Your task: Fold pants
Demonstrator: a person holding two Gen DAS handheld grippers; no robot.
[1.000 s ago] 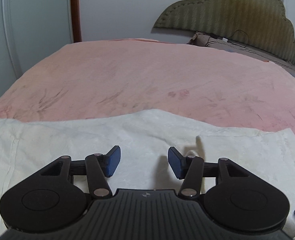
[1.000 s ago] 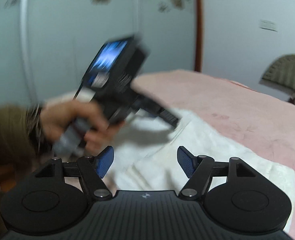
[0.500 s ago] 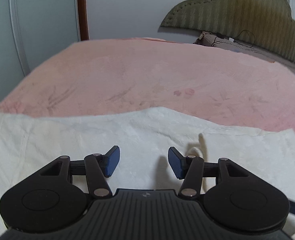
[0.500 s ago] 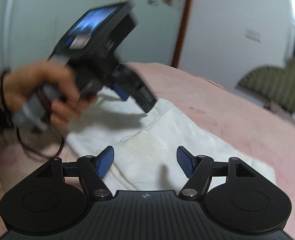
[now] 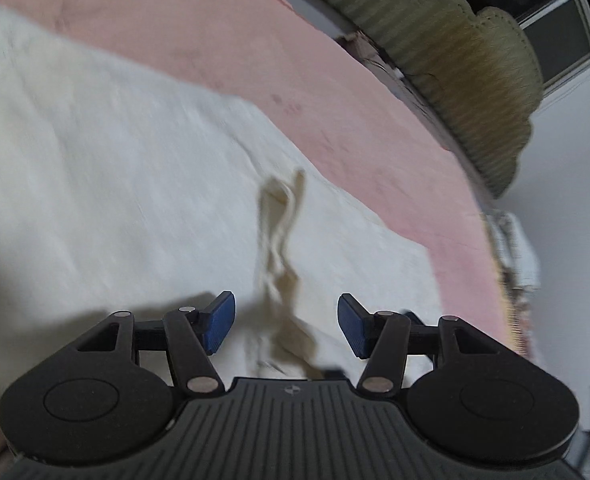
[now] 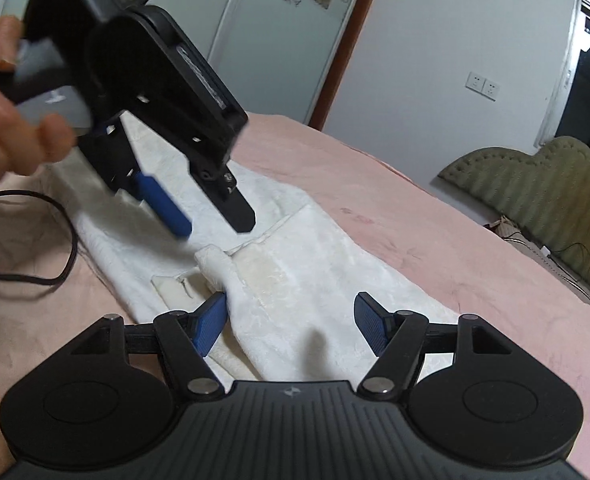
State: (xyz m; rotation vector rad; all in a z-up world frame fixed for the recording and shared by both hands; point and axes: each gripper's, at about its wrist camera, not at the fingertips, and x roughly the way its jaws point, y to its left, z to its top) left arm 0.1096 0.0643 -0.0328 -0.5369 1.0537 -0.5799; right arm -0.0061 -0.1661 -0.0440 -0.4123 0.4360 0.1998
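White pants lie flat on a pink bedspread, with a cream drawstring on top. My left gripper is open and empty just above the drawstring. In the right wrist view the pants run from near to far, waistband end close to me. My right gripper is open and empty over the near part of the pants. The left gripper shows there too, open, tilted down above the pants, held by a hand.
An olive padded headboard stands at the bed's far end, also in the right wrist view. A black cable loops on the bedspread left of the pants. White wardrobe doors and a wall socket lie behind.
The left gripper has swung down and tilted toward the pants, closer to the drawstring. The right view has turned right; both grippers stay open.
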